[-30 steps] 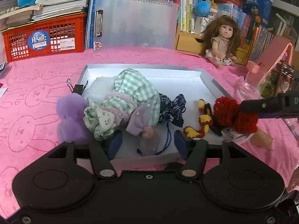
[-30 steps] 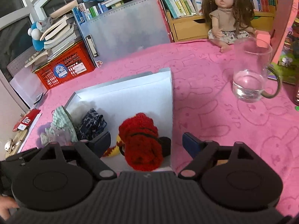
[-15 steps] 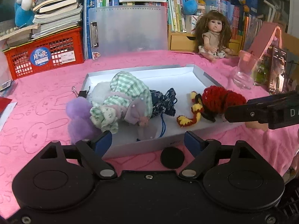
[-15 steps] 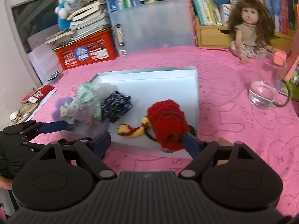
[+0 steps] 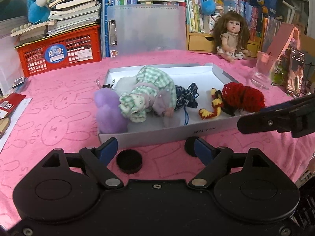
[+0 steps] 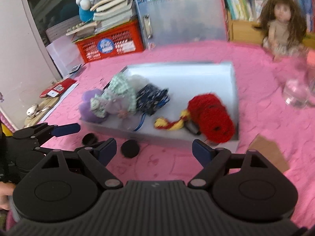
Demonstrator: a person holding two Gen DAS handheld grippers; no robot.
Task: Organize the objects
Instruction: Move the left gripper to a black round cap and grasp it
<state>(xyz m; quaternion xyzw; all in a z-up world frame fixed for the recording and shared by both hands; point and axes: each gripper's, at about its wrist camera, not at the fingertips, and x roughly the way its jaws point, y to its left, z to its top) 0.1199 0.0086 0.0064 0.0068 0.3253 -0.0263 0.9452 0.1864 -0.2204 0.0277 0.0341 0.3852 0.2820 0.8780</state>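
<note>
- Left tongs [image 5: 155, 149] hung released and empty at lower centre of the left view, just short of the tray's [image 5: 157, 135] near wall.
- A black disc [image 5: 129, 164] lay on the pink bench [image 5: 59, 102] between their fingers, nearer the left one; a second disc [image 5: 189, 148] peeked out by the right finger [image 5: 202, 151], touching or just beside the tray wall.
- In the tray, left to right: purple plush [image 5: 108, 112] at the near-left corner, green-check doll [image 5: 149, 96] slumped beside it, dark blue cloth [image 5: 187, 98], a yellow-red braid [image 5: 211, 110], then red yarn [image 5: 242, 98] at the right wall.
- Right tongs [image 6: 153, 147] were likewise released and empty in the blurred right view; one disc [image 6: 130, 148] sat just inside their left finger, the other [image 6: 89, 138] further left, near the left tongs.
- The discs, being round, had no long axis. Judging by position, either tongs could take one; the discs looked like the only loose items left outside the tray.
</note>
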